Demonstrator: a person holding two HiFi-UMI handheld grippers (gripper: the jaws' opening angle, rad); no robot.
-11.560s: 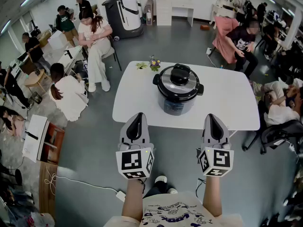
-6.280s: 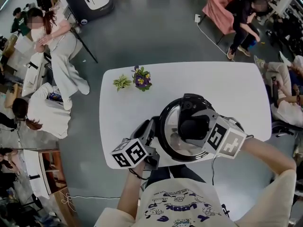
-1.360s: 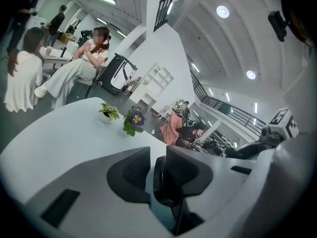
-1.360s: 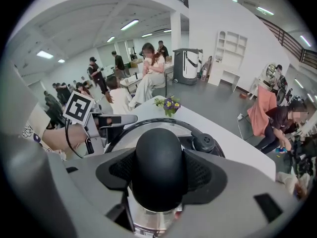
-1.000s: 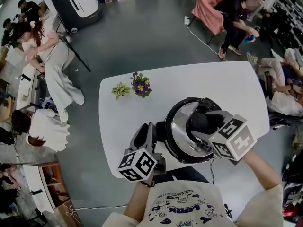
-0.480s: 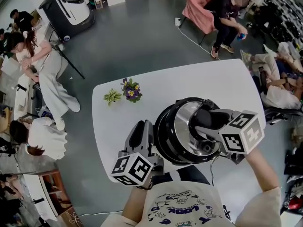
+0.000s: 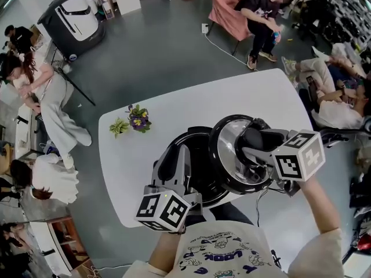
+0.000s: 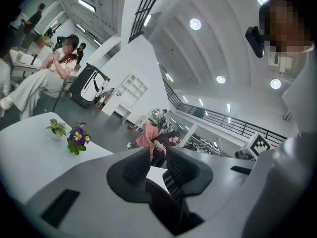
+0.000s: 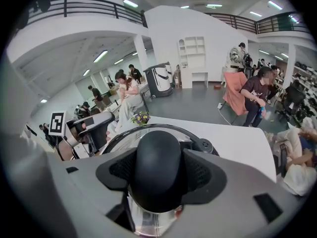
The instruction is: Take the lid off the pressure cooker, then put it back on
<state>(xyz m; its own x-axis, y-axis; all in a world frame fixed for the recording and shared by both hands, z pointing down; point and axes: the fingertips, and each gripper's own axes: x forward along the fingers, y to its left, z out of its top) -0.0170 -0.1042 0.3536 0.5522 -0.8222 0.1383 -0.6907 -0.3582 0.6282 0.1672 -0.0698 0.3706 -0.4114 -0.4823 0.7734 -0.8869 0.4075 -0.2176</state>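
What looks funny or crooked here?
The lid sits off the pressure cooker, shifted toward its right side and seemingly tilted, because the right gripper holds it up by its black knob. The left gripper grips the cooker's side handle. Nothing looks spilled or broken.

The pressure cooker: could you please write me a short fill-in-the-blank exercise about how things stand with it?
1. The right gripper is clamped on the lid's rounded black ___.
2. The round shiny steel lid has been lifted ___ the black cooker pot, not seated on it.
3. The left gripper grips the pot's black side ___.
4. The small purple-flowered plant stands on the white ___.
Missing words: knob; off; handle; table.
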